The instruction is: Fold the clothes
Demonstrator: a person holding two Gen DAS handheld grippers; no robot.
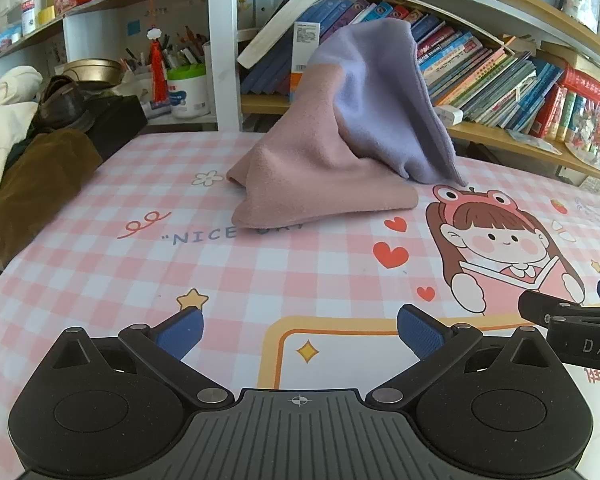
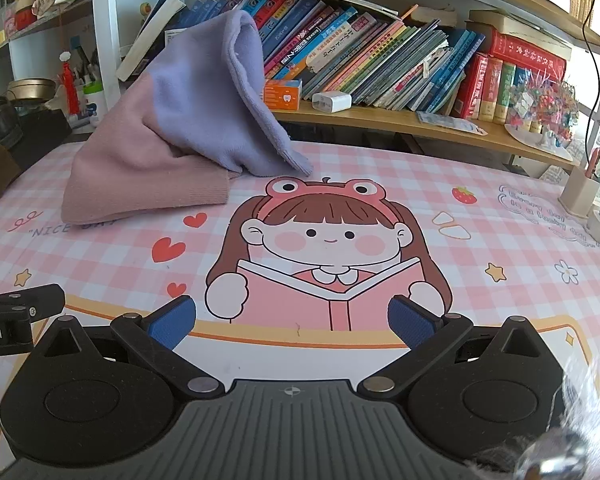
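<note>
A soft pink and lilac garment (image 1: 332, 148) stands heaped in a tent shape at the far side of the desk, leaning against the bookshelf; the right wrist view shows this garment (image 2: 172, 136) at upper left. My left gripper (image 1: 300, 330) hovers open over the near part of the pink checked desk mat (image 1: 260, 272), well short of the cloth, with nothing between its blue pads. My right gripper (image 2: 292, 322) is open too, empty, over the cartoon girl print on the mat (image 2: 500, 240). Each gripper's edge shows in the other's view.
Rows of leaning books (image 2: 380, 56) fill the shelf behind the desk. A brown cloth bundle (image 1: 36, 184) and a dark shoe (image 1: 64, 100) lie at the left edge. A pen holder (image 2: 580, 192) stands at the right edge, a white charger (image 2: 332, 102) on the shelf.
</note>
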